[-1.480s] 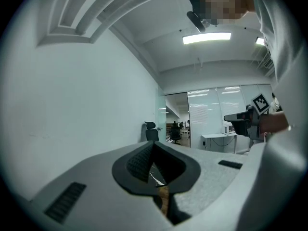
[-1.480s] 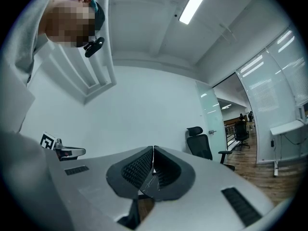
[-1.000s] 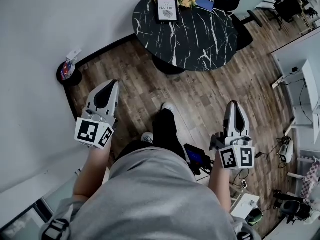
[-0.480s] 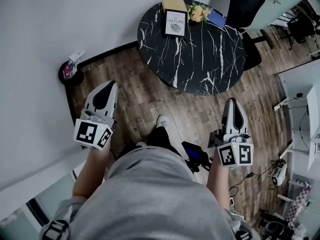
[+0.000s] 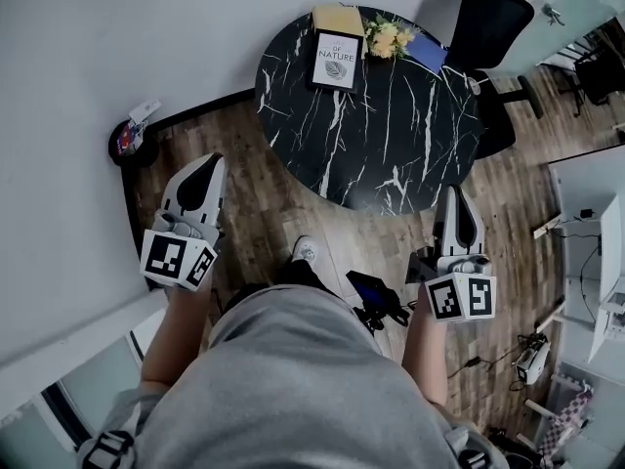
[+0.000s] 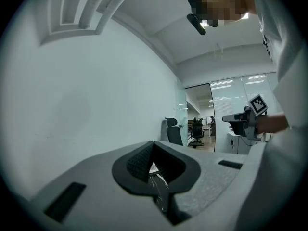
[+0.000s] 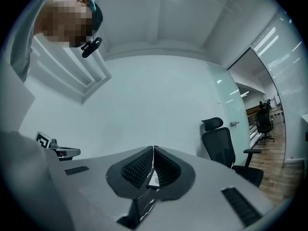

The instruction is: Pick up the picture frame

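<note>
The picture frame (image 5: 334, 62) stands at the far side of the round black marble table (image 5: 391, 154), close to the wall. It is at about 1 o'clock from the left hand-held gripper (image 5: 207, 160) and 11 o'clock from the right hand-held gripper (image 5: 454, 193). Both are well apart from it, and the left looks slightly nearer. Each has its jaws pressed together and holds nothing. The frame is portrait, with a thin black border and a white print bearing a leaf. It faces the person, long side upright.
</note>
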Demonstrator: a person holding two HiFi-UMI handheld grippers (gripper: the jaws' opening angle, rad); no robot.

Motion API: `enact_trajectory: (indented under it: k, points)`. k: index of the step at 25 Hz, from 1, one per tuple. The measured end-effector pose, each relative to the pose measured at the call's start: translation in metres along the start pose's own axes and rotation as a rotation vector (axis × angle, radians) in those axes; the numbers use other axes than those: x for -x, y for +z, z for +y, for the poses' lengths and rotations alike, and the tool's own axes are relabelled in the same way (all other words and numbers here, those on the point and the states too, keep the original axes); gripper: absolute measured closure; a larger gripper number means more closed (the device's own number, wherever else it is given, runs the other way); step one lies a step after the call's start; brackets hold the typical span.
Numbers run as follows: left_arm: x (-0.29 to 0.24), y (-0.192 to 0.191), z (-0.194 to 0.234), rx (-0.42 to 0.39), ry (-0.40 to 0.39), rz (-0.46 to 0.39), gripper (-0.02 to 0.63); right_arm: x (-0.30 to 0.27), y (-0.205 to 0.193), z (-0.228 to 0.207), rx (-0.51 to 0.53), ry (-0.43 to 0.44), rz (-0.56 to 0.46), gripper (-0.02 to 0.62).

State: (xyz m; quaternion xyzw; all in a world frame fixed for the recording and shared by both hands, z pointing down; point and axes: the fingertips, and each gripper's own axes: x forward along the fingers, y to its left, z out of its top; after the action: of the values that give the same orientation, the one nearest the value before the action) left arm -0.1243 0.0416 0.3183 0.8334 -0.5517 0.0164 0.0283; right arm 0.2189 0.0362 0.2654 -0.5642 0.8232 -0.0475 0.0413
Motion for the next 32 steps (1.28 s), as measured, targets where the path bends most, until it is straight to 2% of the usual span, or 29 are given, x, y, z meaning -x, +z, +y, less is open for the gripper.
enact_trajectory:
  k: [10,17,21,32]
  points:
    - [-0.035,-0.001,-0.002,0.005,0.083,-0.004,0.598,-0.041,-0.018,-0.042,-0.024,0.070,0.041,0.568]
    - [-0.043,-0.015,-0.009,0.036,0.071,0.022,0.598,-0.050,-0.028,-0.040,-0.028,0.095,0.070,0.569]
    - [-0.053,-0.022,-0.002,0.040,0.055,0.036,0.598,-0.059,-0.032,-0.043,-0.028,0.079,0.090,0.569]
    - [-0.115,-0.002,0.054,0.027,-0.035,0.019,0.598,-0.121,-0.017,-0.027,-0.018,0.015,0.058,0.569]
